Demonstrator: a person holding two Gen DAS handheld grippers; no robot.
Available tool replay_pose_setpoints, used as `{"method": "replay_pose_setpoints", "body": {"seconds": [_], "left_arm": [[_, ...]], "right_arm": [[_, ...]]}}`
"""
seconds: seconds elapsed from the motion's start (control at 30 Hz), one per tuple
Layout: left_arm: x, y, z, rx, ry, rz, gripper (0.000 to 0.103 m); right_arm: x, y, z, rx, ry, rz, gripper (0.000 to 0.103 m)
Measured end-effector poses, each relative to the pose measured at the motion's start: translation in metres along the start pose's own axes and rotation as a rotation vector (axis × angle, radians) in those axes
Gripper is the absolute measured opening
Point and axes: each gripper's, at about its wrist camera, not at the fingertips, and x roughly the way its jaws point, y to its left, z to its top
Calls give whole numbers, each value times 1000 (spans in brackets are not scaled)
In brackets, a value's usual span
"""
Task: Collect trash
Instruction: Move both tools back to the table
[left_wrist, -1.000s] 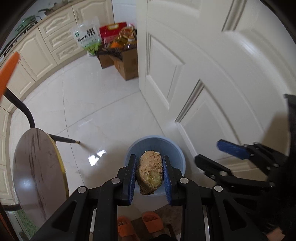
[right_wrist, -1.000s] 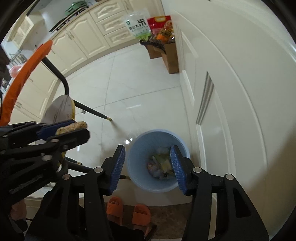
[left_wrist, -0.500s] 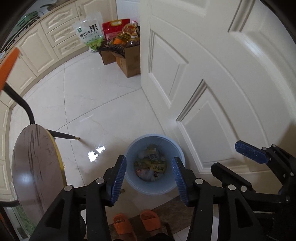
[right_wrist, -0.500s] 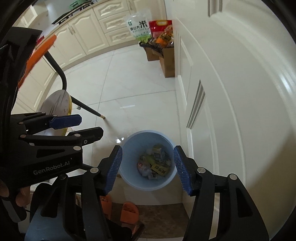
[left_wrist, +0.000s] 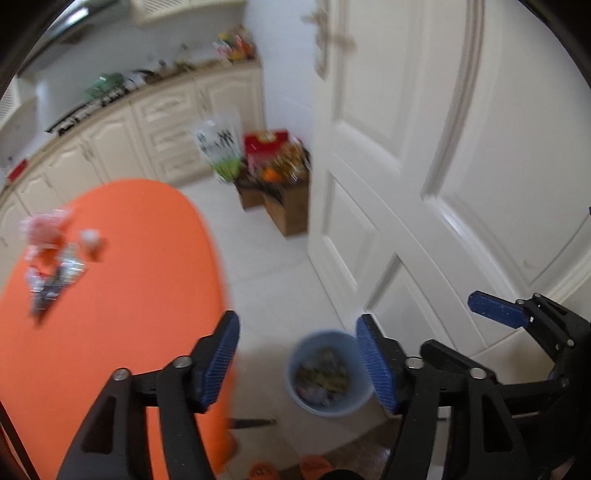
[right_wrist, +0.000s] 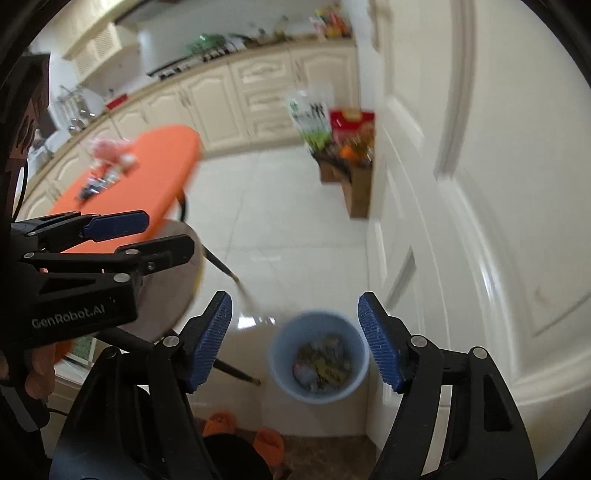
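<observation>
The brown, crumb-coated food scrap has left the left claw (left_wrist: 297, 360), whose jaws are opening empty. Both claws have risen above the round blue plastic bin (left_wrist: 328, 373); the right claw (right_wrist: 295, 341) is widening too.

We see a glossy white tiled floor (right_wrist: 295, 229) reflecting light beside a smooth, semi-gloss painted panel door (right_wrist: 480, 184). A pale blue plastic bin (right_wrist: 319, 356) holds crumpled wrappers. The orange tabletop (left_wrist: 110, 295) looks matt and even. Each tool (left_wrist: 297, 360) (right_wrist: 295, 339) is matt black plastic with ribbed blue pads (right_wrist: 380, 347) and bright metal pins. Brown cardboard boxes (left_wrist: 288, 210) stand by cream cabinets.
</observation>
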Motion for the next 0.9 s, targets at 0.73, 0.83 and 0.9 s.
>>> {"method": "replay_pose_setpoints", "body": {"seconds": [0.73, 0.83, 0.9], "left_arm": [[-32, 266, -40, -180, -37, 238, 74], [-7, 284, -29, -167, -21, 237, 74], [12, 297, -21, -158, -17, 232, 74]], "right_arm": [[80, 220, 116, -216, -19, 204, 80], [108, 234, 127, -226, 7, 206, 80], [121, 240, 133, -229, 18, 207, 80]]}}
